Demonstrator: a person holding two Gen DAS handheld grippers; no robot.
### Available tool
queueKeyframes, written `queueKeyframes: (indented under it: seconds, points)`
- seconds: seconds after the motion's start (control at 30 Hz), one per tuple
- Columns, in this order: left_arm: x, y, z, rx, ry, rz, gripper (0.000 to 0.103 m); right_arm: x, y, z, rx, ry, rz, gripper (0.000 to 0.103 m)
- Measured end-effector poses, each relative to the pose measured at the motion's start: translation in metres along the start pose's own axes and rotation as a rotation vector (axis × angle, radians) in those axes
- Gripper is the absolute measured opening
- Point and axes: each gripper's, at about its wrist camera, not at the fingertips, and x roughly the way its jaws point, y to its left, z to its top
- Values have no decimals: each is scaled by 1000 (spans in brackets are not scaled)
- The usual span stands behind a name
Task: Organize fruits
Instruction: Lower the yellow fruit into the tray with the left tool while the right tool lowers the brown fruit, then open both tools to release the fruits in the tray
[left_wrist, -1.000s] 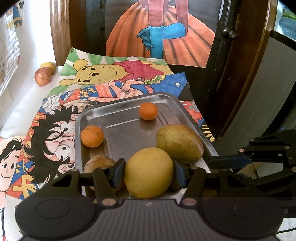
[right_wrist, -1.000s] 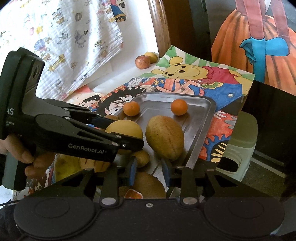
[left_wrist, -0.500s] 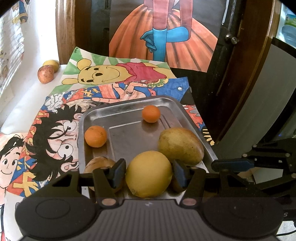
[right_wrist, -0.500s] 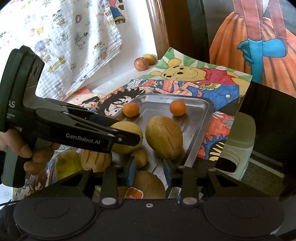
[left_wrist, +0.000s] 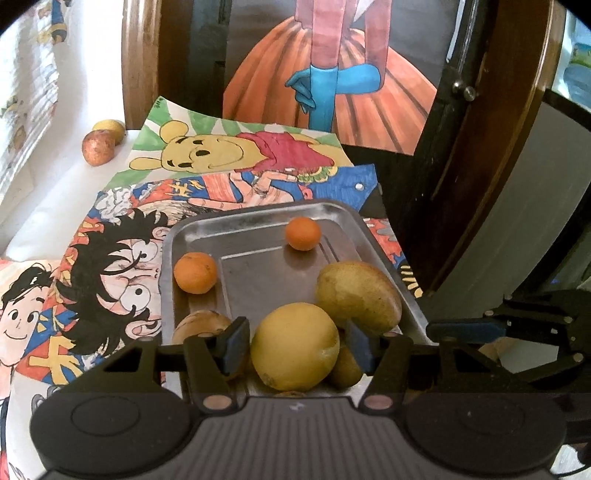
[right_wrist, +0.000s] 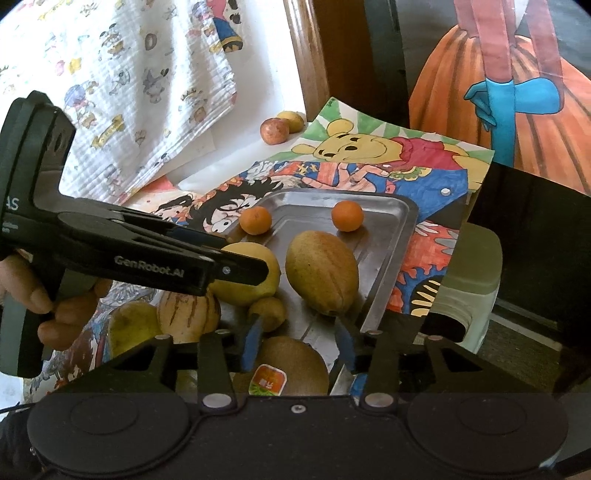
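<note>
A steel tray (left_wrist: 258, 216) lies on cartoon drawings and holds two small oranges (left_wrist: 195, 272) (left_wrist: 303, 233), an oval yellow-brown fruit (left_wrist: 356, 295), a striped fruit (left_wrist: 201, 325) and a round yellow fruit (left_wrist: 295, 345). My left gripper (left_wrist: 297, 345) straddles the round yellow fruit, open, with a narrow gap showing at its right finger. My right gripper (right_wrist: 297, 345) is open over a brown stickered fruit (right_wrist: 288, 365) at the tray's near end. The left gripper (right_wrist: 258, 273) crosses the right wrist view above the yellow fruit (right_wrist: 255, 284). A small yellow fruit (right_wrist: 267, 312) sits beside it.
Two more fruits (left_wrist: 98, 147) lie at the far left corner by a wooden frame. A yellow-green fruit (right_wrist: 129, 325) rests left of the tray. A pale stool (right_wrist: 472, 266) stands right of the table edge. A patterned cloth (right_wrist: 129, 92) hangs at the left. A hand (right_wrist: 55, 314) holds the left gripper.
The left gripper has loosened slightly around the yellow fruit, which now rests on the tray. The right gripper's fingers have spread wider over the stickered fruit.
</note>
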Motion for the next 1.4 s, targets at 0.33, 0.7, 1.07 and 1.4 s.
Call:
queueKeyframes:
  seconds: [0.33,0.7,1.07,1.4]
  points:
    - [-24,2,0,-35,-60,19,76,-16,4,-2,40,-66,-38,66]
    - [-43,11,-4,-86,-119,59,100,-26,13,-1,56,-120,-78,87]
    - [-71,32,-35,-267,-184,146,102,-32,31,-8,88,-162,-126,102]
    - [-104,31,-70,-297,-254,269,102,-45,56,-22,78,-206,-147,102]
